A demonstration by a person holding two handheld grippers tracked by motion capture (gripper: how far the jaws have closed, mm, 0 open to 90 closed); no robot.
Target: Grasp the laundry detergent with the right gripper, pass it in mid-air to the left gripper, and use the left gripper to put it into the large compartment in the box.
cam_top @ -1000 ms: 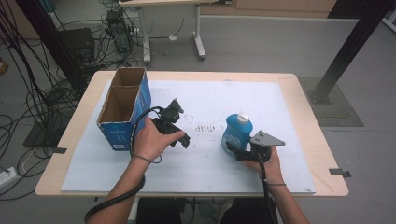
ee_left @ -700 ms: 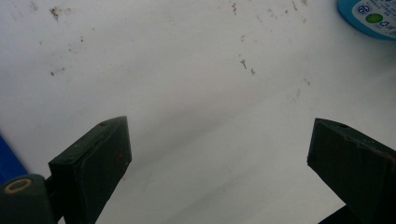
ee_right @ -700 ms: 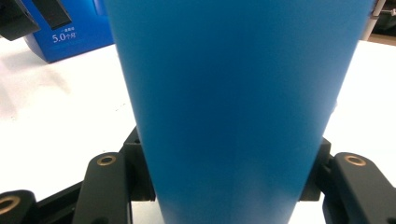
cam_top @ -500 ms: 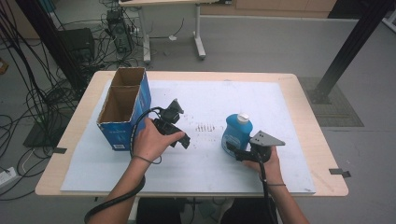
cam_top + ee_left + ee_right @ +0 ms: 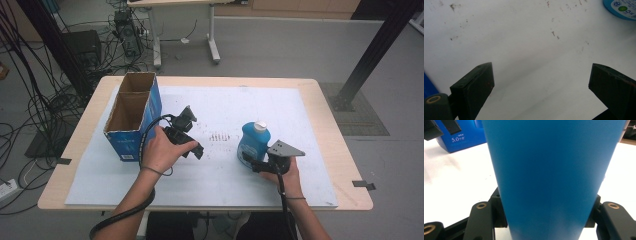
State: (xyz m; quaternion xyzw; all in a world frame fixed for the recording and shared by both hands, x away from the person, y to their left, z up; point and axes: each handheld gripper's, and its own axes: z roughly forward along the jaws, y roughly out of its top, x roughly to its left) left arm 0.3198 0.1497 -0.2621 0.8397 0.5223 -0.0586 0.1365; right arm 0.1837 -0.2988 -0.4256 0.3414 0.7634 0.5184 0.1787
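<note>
From the high view, I stand at a wooden table (image 5: 330, 115) covered by a white sheet (image 5: 235, 107). My right gripper (image 5: 255, 165) clamps the lower body of an upright blue bottle (image 5: 252, 142) with a white cap, right of the sheet's middle. My left gripper (image 5: 192, 132) hovers over the sheet, well apart from the bottle, just beside an open blue cardboard box (image 5: 131, 117) at the table's left.

In the left gripper view, my left gripper (image 5: 541, 85) has its two black jaws spread wide with nothing between them, only the speckled white sheet (image 5: 524, 42) below. The bottle's (image 5: 621, 8) base peeks in at the top right corner.

In the right gripper view, my right gripper (image 5: 549, 217) has its jaws pressed against both sides of the blue bottle (image 5: 551, 170). The blue box (image 5: 466, 135) stands behind at the upper left.
</note>
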